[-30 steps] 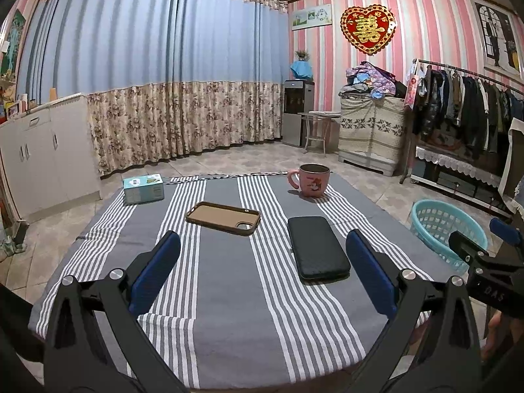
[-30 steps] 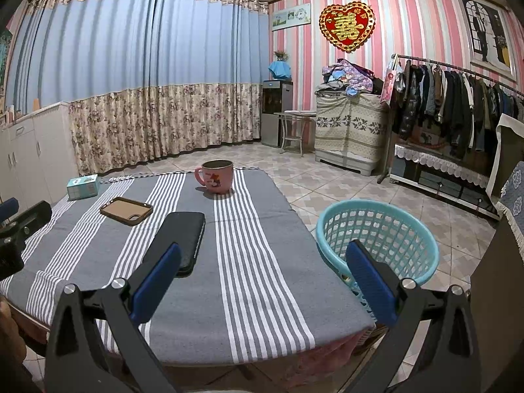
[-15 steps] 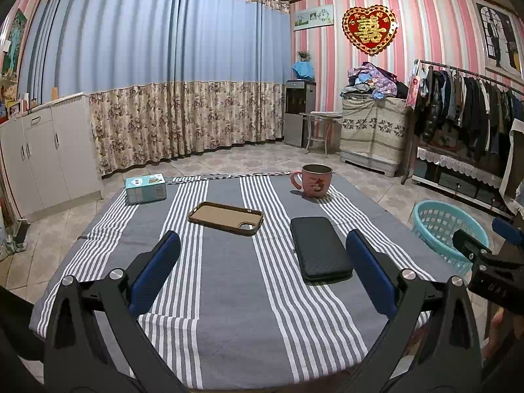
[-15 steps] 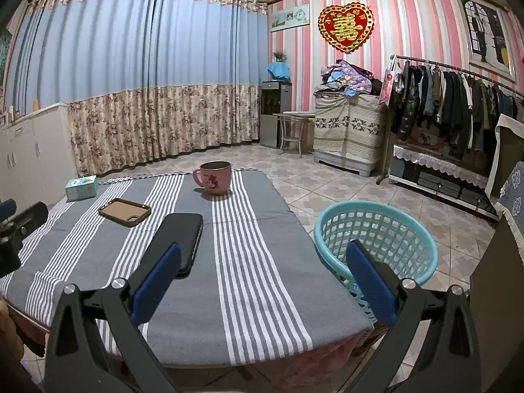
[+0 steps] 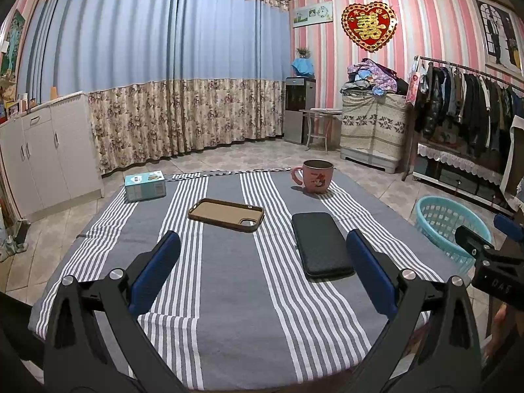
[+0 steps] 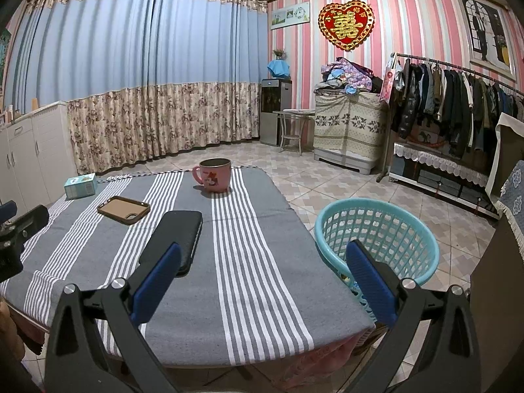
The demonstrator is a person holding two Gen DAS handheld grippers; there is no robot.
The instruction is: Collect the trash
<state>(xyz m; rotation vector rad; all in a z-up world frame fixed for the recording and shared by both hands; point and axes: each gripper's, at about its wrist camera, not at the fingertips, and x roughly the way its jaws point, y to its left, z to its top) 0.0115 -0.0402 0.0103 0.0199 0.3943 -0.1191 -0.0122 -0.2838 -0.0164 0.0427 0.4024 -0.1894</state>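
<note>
Hovering, both grippers wide apart w/ nothing held; right gripper [image 5: 491, 262] reads "DAS".

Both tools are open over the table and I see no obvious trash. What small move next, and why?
Probably ease the left tool forward toward the small teal box at the table's far left corner. It looks like the likeliest discard; the phone case, black case and pink mug seem like keepers. Both tools are open and hold nothing, and the teal basket waits beside the table under the right tool.
</note>
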